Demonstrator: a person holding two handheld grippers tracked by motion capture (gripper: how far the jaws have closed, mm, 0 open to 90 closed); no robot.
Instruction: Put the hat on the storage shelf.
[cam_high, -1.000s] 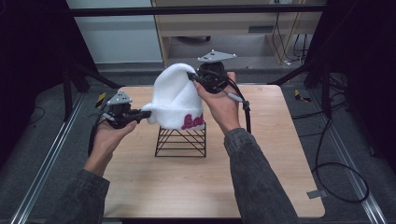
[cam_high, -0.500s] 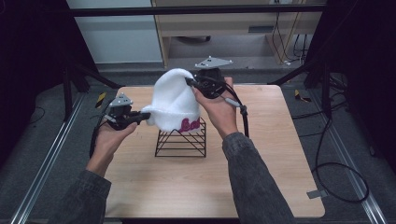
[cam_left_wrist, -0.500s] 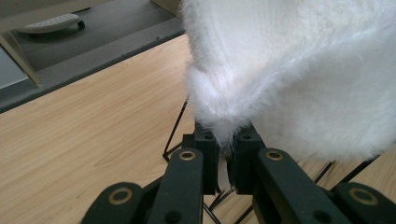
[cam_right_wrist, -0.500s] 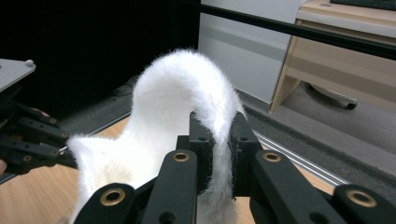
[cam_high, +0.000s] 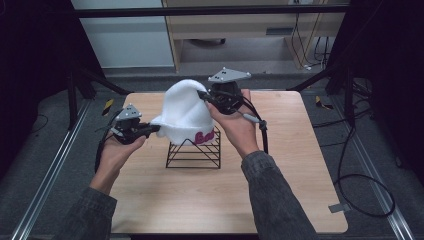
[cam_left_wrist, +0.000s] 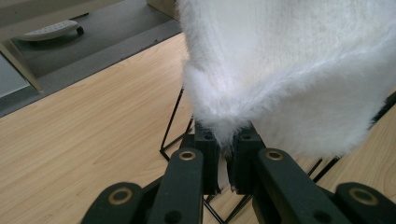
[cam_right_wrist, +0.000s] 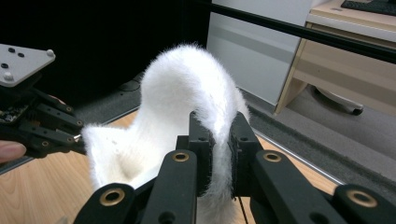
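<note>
A fluffy white beanie (cam_high: 184, 111) with pink lettering hangs in the air over a black wire rack (cam_high: 195, 149) at the table's middle. My left gripper (cam_high: 156, 128) is shut on the hat's lower left brim; its jaws pinch the white fur (cam_left_wrist: 224, 135) in the left gripper view. My right gripper (cam_high: 201, 94) is shut on the hat's upper right edge, and its jaws clamp a fold of the beanie (cam_right_wrist: 187, 93) in the right gripper view. The other gripper (cam_right_wrist: 70, 137) shows there at left, holding the far brim.
The wooden table (cam_high: 290, 170) has open surface in front of and to the right of the rack. Cables (cam_high: 360, 180) lie on the floor to the right. A metal rail (cam_high: 45, 175) runs along the left, and a desk (cam_high: 240, 30) stands behind.
Both grippers have carried the beanie slightly left and toward the person over the rack. The right gripper has dropped a little. Both stay shut on the hat.
</note>
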